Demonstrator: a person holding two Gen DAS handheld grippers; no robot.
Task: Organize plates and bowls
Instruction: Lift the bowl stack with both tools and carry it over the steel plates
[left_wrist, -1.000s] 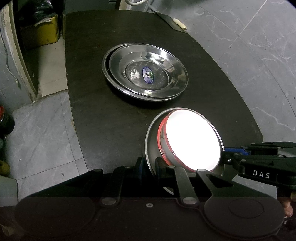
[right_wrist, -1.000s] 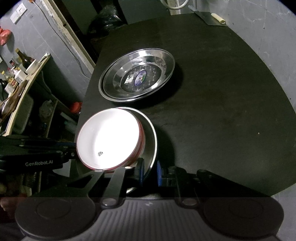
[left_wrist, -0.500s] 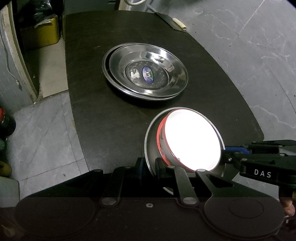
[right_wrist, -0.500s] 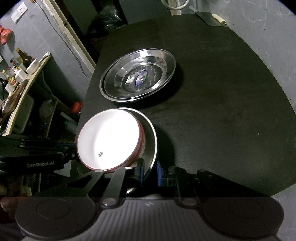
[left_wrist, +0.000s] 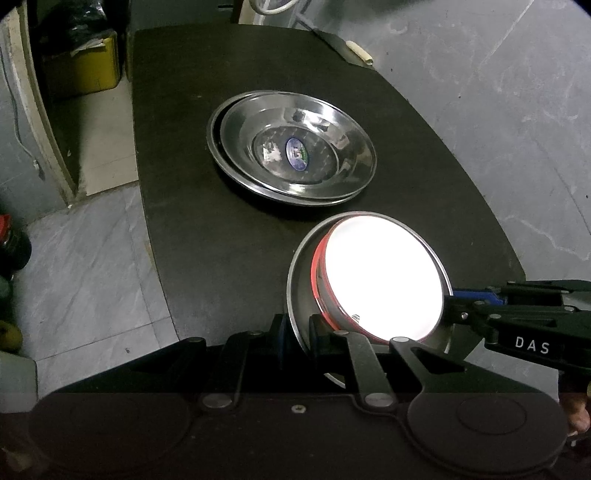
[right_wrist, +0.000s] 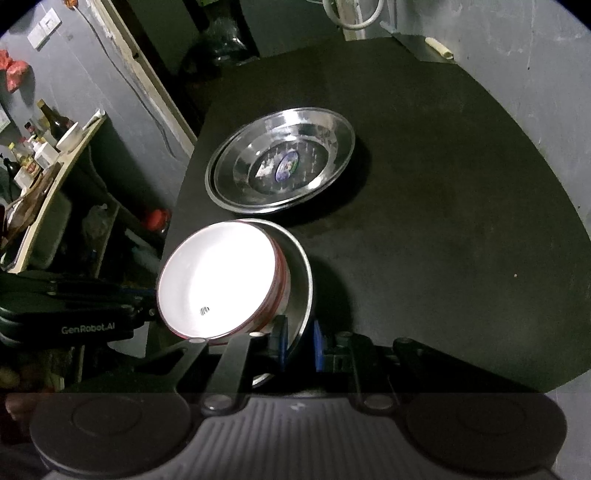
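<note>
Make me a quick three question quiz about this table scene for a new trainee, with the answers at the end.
1. True or false: the white bowl sits inside a steel bowl.
2. What grips the steel bowl's rim? A) left tongs only B) right tongs only C) both
3. Fill in: the steel plates on the black table lie ____ (stacked/apart).

Key: 1 true. 2 C. 3 stacked.

Yellow box (left_wrist: 86, 61) on the floor, cleaver (right_wrist: 428, 48) at the black table's (right_wrist: 443, 184) far end (pale handle), bottles (right_wrist: 40, 129) on a shelf.
</note>
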